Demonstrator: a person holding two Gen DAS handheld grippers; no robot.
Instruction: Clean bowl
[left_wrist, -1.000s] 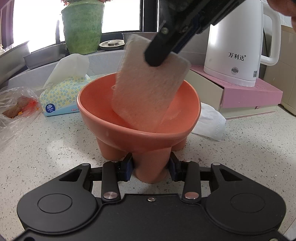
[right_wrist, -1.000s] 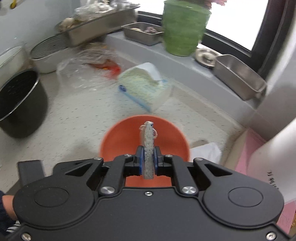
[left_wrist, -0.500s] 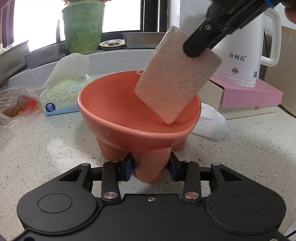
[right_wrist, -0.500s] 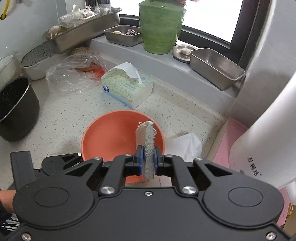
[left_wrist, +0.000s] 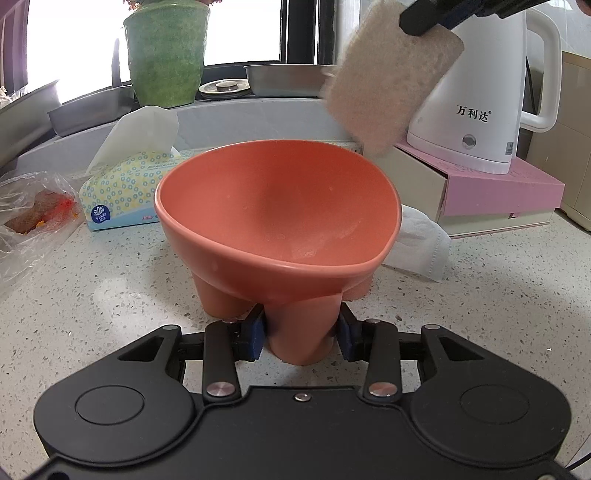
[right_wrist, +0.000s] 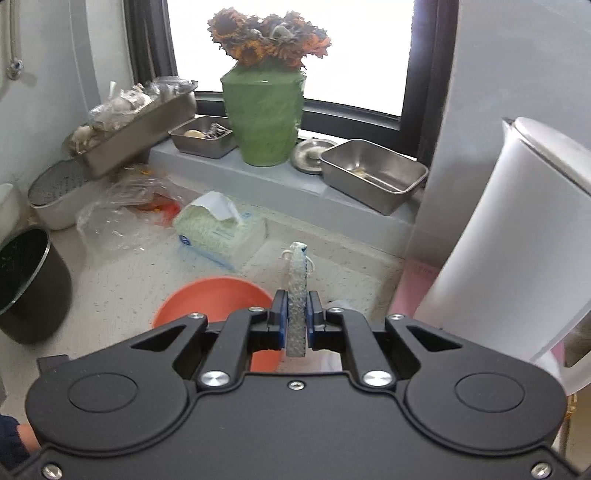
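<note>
Left gripper (left_wrist: 301, 334) clamps one foot of orange bowl (left_wrist: 277, 218); bowl stands upright on speckled counter (left_wrist: 110, 302), interior wet-looking. Right gripper (right_wrist: 295, 319) is clenched on sponge (left_wrist: 391, 81), held edge-on betw. blue pads, raised above and right of bowl rim, clear of it. Ref. bowl: crumpled tissue (left_wrist: 421, 243) just right; tissue pack (left_wrist: 129, 188) behind-left; white kettle (left_wrist: 480, 99) on pink box (left_wrist: 491, 192) behind-right; green vase (right_wrist: 264, 118) on sill beyond.

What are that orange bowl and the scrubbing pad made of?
The orange bowl looks like moulded plastic or melamine: smooth, uniform colour, soft sheen, thick rounded rim and legs. The scrubbing pad seems a fibrous sponge cloth: fuzzy beige face, and a bubbly, mesh-like edge in the right wrist view.
</note>
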